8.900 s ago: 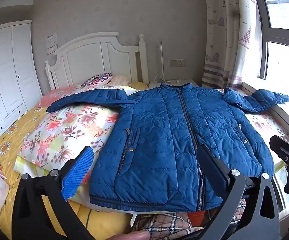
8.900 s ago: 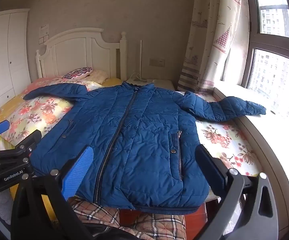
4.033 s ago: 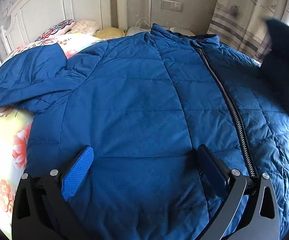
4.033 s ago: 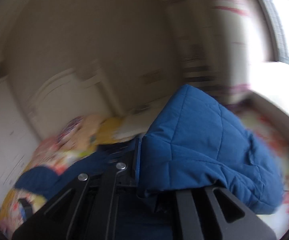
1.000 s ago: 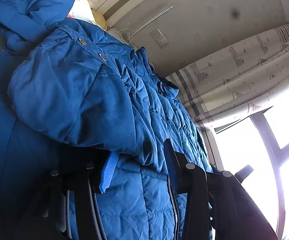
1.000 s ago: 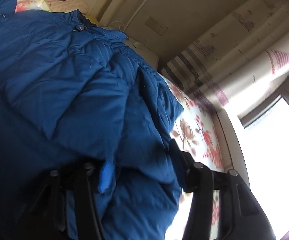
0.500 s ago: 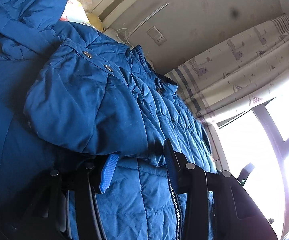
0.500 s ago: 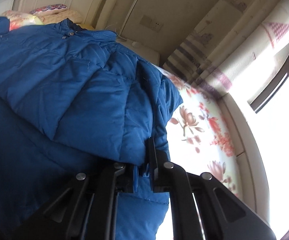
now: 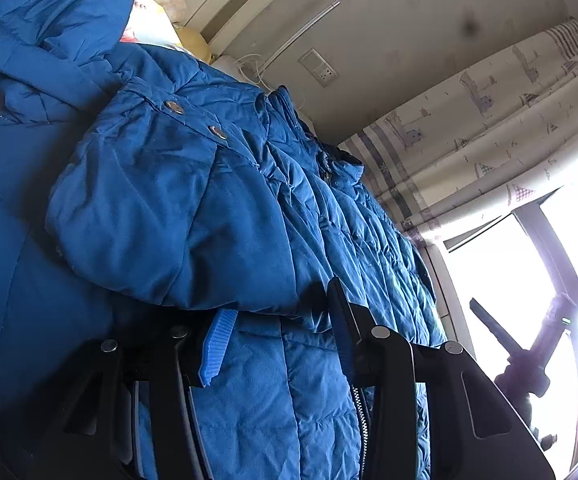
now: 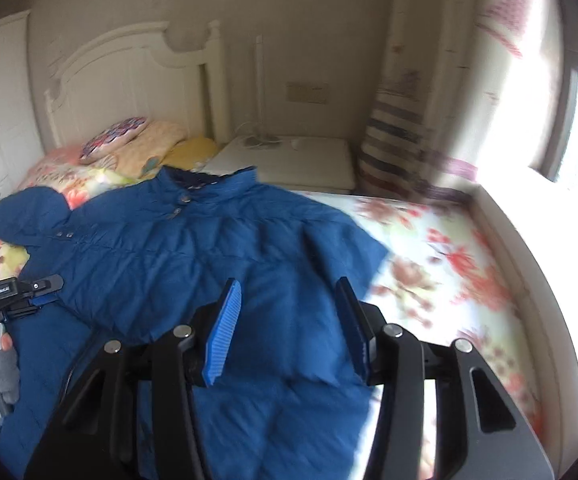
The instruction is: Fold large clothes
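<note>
The blue jacket [image 10: 193, 264] lies on the bed [image 10: 449, 264], both sleeves folded in across it. Left gripper [image 9: 277, 332] is pinching the sleeve edge. Right gripper [image 10: 289, 328] has just been opening, nothing between its 2 pads, hovering above the jacket.

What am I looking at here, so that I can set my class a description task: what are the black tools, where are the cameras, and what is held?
These are hand-held tools, not a robot. Each black gripper has two fingers and a wide-angle camera looking along them. One picture comes from the left gripper, the other from the right gripper. A blue quilted puffer jacket lies partly folded on a floral bedsheet. The left fingers appear to pinch a thick fold of it. The right fingers have just been opening and stand apart above the jacket, with nothing between them.
</note>
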Motion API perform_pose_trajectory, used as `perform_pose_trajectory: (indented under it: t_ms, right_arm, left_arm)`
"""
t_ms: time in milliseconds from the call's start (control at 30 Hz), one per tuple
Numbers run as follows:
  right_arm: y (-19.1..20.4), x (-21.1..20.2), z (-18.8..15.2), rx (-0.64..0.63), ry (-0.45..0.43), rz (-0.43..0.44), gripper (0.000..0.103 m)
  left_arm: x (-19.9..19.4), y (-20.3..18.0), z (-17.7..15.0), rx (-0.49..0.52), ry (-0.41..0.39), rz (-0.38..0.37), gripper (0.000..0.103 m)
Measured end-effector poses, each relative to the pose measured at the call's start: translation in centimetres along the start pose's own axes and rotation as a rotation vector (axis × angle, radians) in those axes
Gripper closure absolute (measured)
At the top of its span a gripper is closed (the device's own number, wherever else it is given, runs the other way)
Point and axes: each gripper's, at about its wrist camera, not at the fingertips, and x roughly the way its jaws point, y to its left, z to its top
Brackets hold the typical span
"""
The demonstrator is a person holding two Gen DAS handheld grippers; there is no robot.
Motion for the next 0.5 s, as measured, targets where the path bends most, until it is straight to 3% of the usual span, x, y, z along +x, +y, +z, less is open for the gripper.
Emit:
perform_pose_trajectory:
  t_ms: [67, 133, 200, 267, 333, 500]
  right_arm:
    - [0.5, 3.5, -0.2, -0.003, 0.071, -0.017, 0.055]
    - [-0.1, 7.4, -2.2, 0.051, 0.225, -0.037, 0.055]
    - [-0.8, 7.4, -2.9, 0.084, 0.181, -0.004, 0.055]
    - [-0.8, 7.6, -2.8, 0.081, 0.184, -0.006, 0.055]
    - [-0.4, 7.6, -2.9, 0.058, 0.185, -0.026, 0.055]
    - [-0.5, 7.4, -3.0, 0.055, 0.177, -0.026, 0.054]
  left_arm:
    - [-1.2, 0.3, 0.1, -0.023, -0.049, -0.002, 0.067]
    - [-4.1, 0.0, 0.1, -0.015, -0.191, 0.033, 0.067]
    - [-7.4, -1.3, 0.6, 0.037, -0.350, 0.063, 0.067]
    - [-8.8, -2.6, 1.4, 0.084, -0.406, 0.089, 0.066]
    - [-8.6, -3.8, 3.2, 0.113, -0.376, 0.117, 0.066]
    - [-3.5, -4.9, 6.2, 0.173, -0.176, 0.253, 0.053]
